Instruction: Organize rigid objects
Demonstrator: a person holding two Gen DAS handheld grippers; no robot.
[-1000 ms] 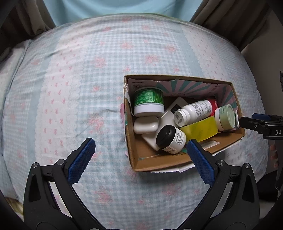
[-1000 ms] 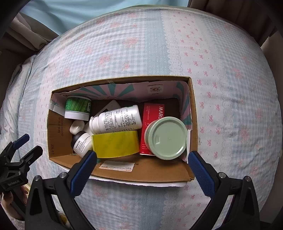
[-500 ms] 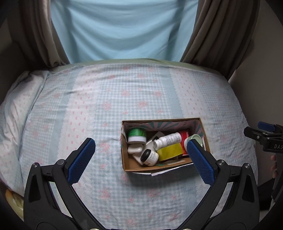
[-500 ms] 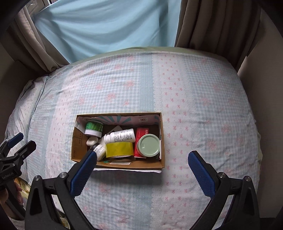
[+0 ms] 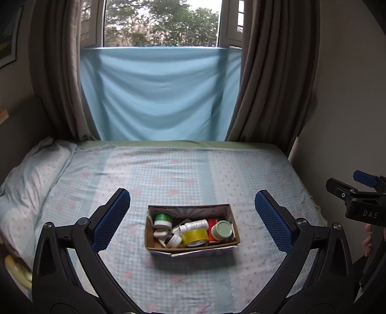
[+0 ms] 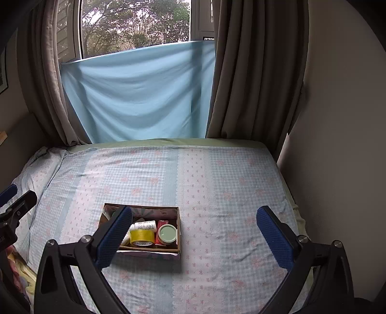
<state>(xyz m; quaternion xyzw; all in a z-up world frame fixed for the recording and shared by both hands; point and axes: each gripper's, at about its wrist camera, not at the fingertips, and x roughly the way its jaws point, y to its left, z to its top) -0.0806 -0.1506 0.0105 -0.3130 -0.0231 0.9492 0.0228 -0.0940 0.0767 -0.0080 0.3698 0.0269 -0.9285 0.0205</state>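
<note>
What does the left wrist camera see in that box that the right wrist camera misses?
Only the left wrist view shows the green-lidded jar, the white case and the black-capped jar. Only in the right wrist view does a blue pad cover that end of the cardboard box. Both show the yellow tape roll, white bottle, pale green lid and patterned bed.

Daylight enters through the window (image 5: 161, 23), its panes nearly washed out against the dim room. The blue cloth (image 5: 159, 94) below glows softly, lit from behind. The bedspread (image 5: 193, 174) is evenly, mildly lit; the cardboard box (image 5: 193, 248) casts a soft shadow toward the camera. Both views are sharp at the centre (fisheye bending curves the curtains (image 6: 258, 70)) and darken to black corners.
</note>
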